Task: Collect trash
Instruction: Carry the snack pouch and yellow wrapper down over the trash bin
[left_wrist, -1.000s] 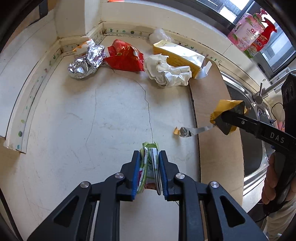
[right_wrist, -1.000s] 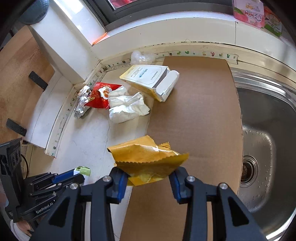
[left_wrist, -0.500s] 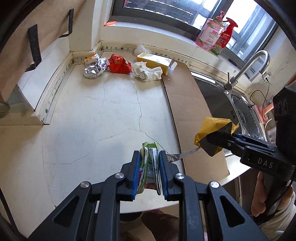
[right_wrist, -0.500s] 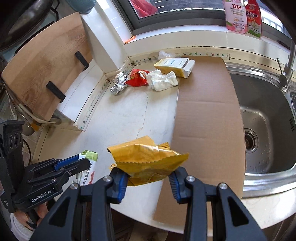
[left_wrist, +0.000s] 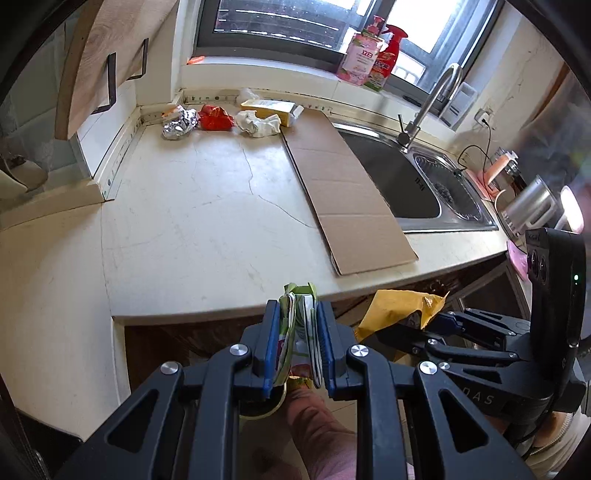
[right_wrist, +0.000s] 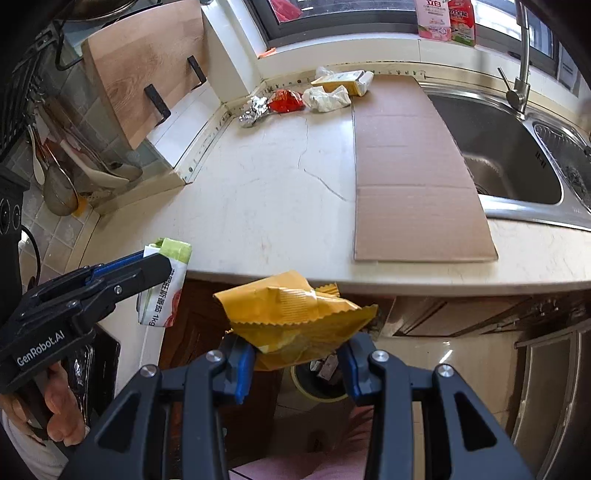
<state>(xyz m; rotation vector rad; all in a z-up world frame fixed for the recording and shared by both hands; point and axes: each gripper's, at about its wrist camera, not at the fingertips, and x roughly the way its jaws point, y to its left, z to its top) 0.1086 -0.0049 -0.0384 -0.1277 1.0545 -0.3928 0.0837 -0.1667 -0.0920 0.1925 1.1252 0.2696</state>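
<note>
1. Left gripper (left_wrist: 296, 343) clamped on a flattened green-and-white carton (left_wrist: 298, 325); carton pinched upright between the blue pads, top edge poking above the fingertips; held off the counter edge, over the floor.
2. Right gripper (right_wrist: 295, 360) clenched on a crumpled yellow wrapper (right_wrist: 295, 317); wrapper bulges above and between the pads; also held past the counter's front edge, in front of the dark cabinet.
3. Below the right gripper, a round bin opening (right_wrist: 319, 380) on the floor, partly hidden by the wrapper; contents unclear.
4. The two grippers sit near each other, side by side; left one seen at lower left of the right wrist view.
5. Countertop (left_wrist: 192, 221) pale, cracked; a flat cardboard sheet (left_wrist: 347, 192) lies on it beside the steel sink (left_wrist: 406, 177).
6. Remaining trash clustered at the back corner by the wall: foil ball (left_wrist: 179, 122), red wrapper (left_wrist: 215, 117), crumpled white paper (left_wrist: 256, 123), yellow box (left_wrist: 273, 109); foil, wrapper and paper in a row, touching or nearly so.
7. Two bottles (left_wrist: 373, 55) on the window sill; wooden board (right_wrist: 147, 70) leaning at left.
</note>
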